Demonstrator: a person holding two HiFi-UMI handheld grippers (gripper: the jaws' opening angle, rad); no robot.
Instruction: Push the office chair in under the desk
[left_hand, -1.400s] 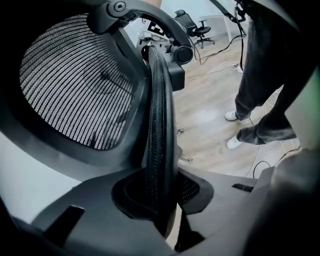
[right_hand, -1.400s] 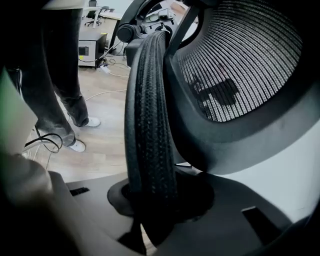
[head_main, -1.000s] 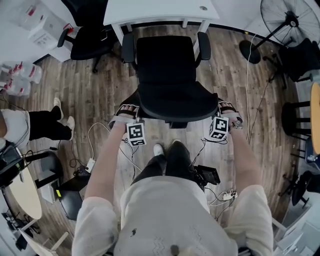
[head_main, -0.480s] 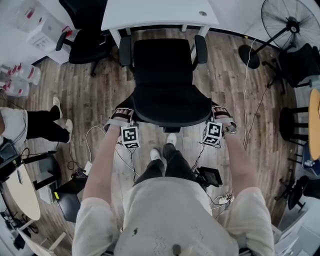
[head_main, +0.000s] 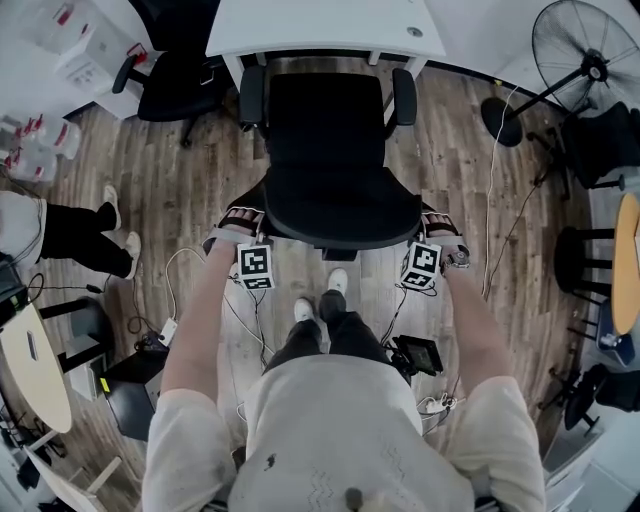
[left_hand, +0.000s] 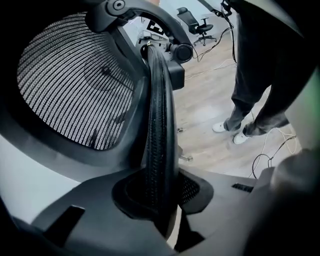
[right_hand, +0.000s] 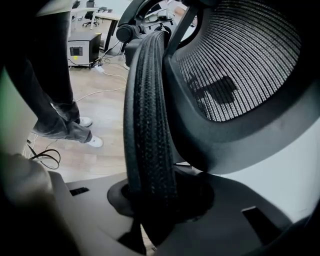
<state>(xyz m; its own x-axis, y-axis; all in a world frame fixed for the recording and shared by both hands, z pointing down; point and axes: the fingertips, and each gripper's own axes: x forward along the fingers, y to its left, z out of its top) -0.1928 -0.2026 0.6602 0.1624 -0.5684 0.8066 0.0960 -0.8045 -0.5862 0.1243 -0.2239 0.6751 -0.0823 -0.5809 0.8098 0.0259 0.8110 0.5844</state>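
The black office chair (head_main: 330, 130) faces the white desk (head_main: 320, 25), its seat front and armrests close to the desk's edge. My left gripper (head_main: 243, 222) is shut on the left edge of the mesh backrest, and my right gripper (head_main: 437, 224) is shut on the right edge. In the left gripper view the ribbed backrest rim (left_hand: 157, 125) runs down between the jaws of the left gripper (left_hand: 159, 200). The right gripper view has the same rim (right_hand: 147, 125) clamped in the right gripper (right_hand: 155, 200). The chair's base is hidden under the seat.
A second black chair (head_main: 175, 60) stands at the desk's left. A floor fan (head_main: 585, 60) and black stools (head_main: 585, 260) are at the right. A person's legs (head_main: 80, 235) stand at the left. Cables (head_main: 190, 290) and a black device (head_main: 415, 352) lie on the wooden floor.
The chair has rolled toward the desk, with both grippers following on its backrest. The holder's feet have stepped forward behind it.
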